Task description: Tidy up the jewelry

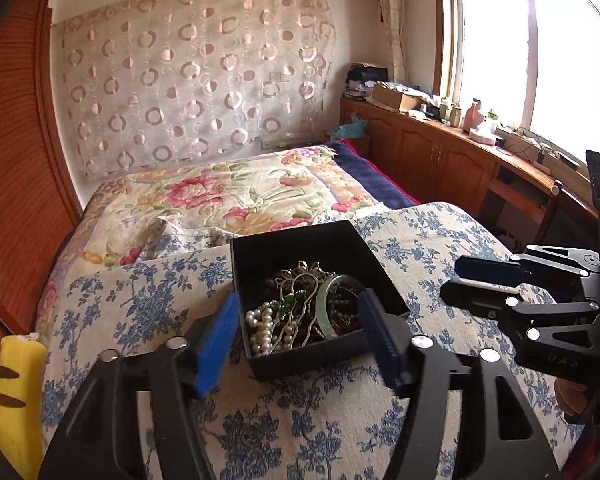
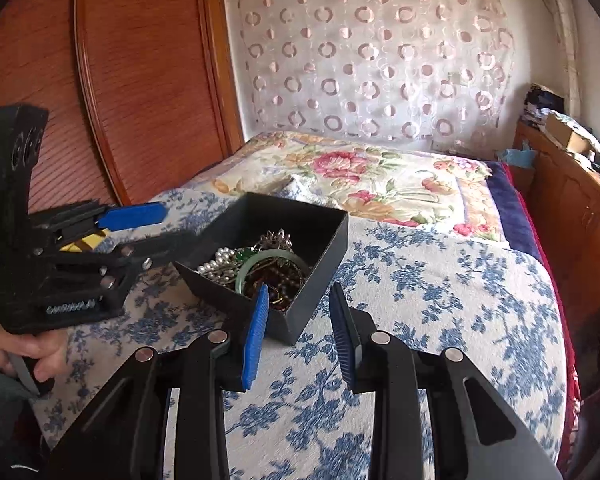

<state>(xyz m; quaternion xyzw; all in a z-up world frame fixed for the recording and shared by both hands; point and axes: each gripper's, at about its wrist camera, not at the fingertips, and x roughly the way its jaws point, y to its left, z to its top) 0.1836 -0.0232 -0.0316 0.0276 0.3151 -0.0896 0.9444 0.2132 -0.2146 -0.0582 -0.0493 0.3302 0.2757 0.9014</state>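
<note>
While both grippers, left (image 1: 300, 332) wide and right (image 2: 298, 336) narrower, hang empty beside the black box (image 1: 300, 240), its tangled jewelry (image 1: 300, 308) could snag together.

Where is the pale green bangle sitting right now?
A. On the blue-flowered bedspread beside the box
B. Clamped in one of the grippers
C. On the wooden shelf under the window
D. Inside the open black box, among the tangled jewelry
D: the pale green bangle lies inside the open black box with the white pearl strand and other tangled pieces, and both grippers are empty.
</note>
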